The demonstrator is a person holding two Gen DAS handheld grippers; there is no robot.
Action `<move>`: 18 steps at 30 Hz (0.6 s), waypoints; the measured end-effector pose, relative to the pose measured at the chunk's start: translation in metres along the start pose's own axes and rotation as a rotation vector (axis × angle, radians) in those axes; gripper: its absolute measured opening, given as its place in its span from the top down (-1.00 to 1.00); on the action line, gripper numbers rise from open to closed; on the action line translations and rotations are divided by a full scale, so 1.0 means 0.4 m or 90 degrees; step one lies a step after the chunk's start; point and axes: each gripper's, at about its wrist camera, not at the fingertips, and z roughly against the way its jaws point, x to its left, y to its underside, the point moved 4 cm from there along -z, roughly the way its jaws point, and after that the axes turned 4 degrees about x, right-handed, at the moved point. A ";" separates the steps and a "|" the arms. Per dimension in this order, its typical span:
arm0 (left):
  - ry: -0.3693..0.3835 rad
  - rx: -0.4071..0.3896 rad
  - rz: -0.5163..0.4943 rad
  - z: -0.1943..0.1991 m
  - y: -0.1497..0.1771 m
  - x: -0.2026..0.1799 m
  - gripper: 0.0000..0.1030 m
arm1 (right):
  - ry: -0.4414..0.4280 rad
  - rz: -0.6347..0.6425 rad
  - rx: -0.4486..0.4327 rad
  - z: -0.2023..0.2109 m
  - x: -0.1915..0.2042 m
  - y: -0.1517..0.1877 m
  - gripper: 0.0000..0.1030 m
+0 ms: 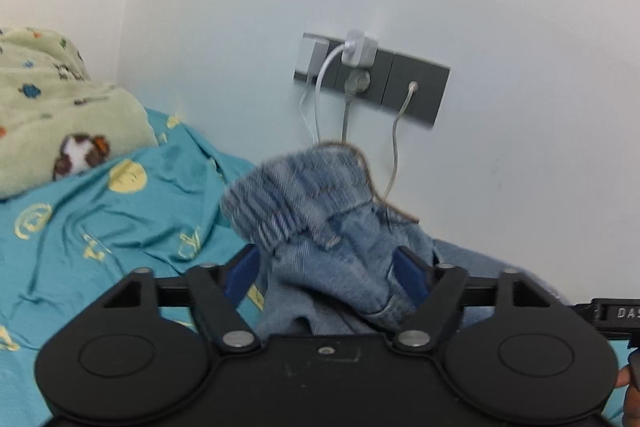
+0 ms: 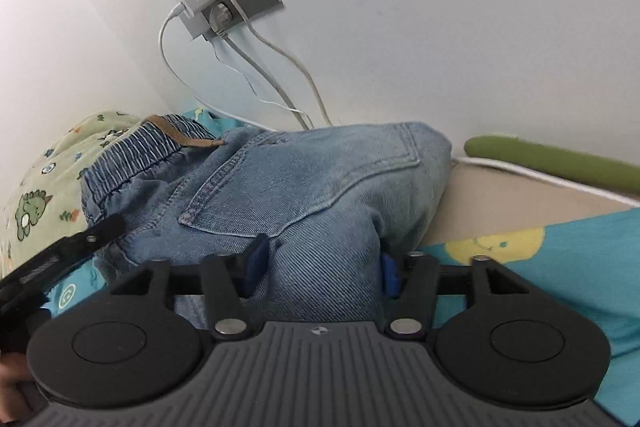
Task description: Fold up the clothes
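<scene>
A pair of light blue jeans (image 1: 304, 195) with a striped elastic waistband lies bunched on the teal bed sheet (image 1: 100, 227), close to the wall. My left gripper (image 1: 328, 273) stands open, with the waistband end of the jeans lying loose between its blue pads (image 1: 244, 271). In the right wrist view the jeans (image 2: 320, 179) show a back pocket, and a denim fold runs between the spread fingers of my open right gripper (image 2: 323, 269). Part of the left gripper (image 2: 60, 255) shows at the left edge beside the waistband.
A grey socket panel (image 1: 400, 83) with white chargers and hanging cables (image 2: 280, 67) sits on the white wall just behind the jeans. A green printed blanket (image 1: 60, 107) is heaped at the left. A green bolster (image 2: 560, 159) and the beige mattress edge (image 2: 520, 195) lie at the right.
</scene>
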 end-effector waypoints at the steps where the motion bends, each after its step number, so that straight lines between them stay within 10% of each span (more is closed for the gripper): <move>1: -0.005 -0.006 0.001 0.017 -0.009 0.000 -0.60 | 0.004 0.009 -0.010 0.017 0.001 0.000 -0.66; 18: -0.133 -0.088 -0.058 0.332 -0.128 -0.025 -0.94 | -0.071 0.101 -0.063 0.203 0.136 -0.088 -0.84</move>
